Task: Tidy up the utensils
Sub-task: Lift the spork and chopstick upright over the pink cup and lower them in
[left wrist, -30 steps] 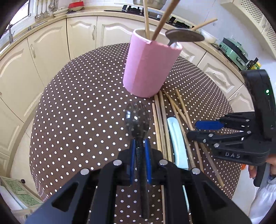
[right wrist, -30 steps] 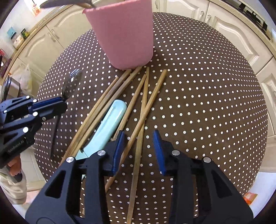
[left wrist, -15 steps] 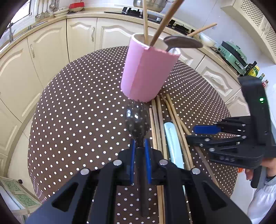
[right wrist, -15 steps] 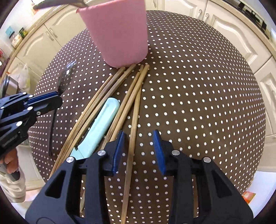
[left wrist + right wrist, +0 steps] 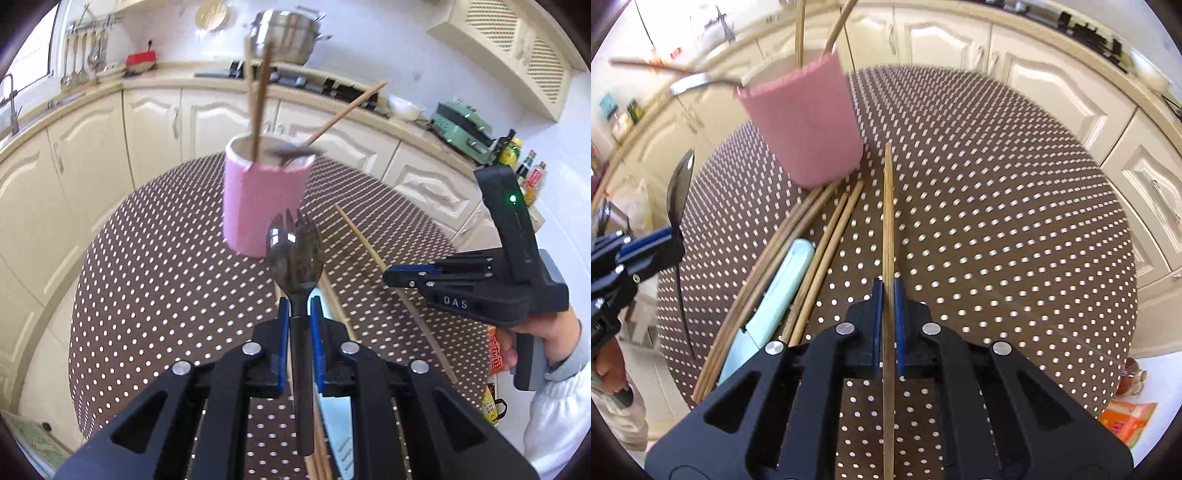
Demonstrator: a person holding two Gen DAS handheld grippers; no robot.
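White letters "DAS" stand on the black side of the right gripper [image 5: 406, 275], seen from the left wrist; print on an orange packet [image 5: 495, 360] beyond the table edge is unreadable.

In the right wrist view, the brown white-dotted tablecloth [image 5: 997, 229] lies bare across the whole right half of the frame. At upper left the pink cylindrical holder [image 5: 809, 125] stands in the way, wooden sticks and a metal spoon jutting above its rim. At lower left loose wooden chopsticks [image 5: 827, 243] and a pale mint-handled knife [image 5: 783, 280] cover the cloth.
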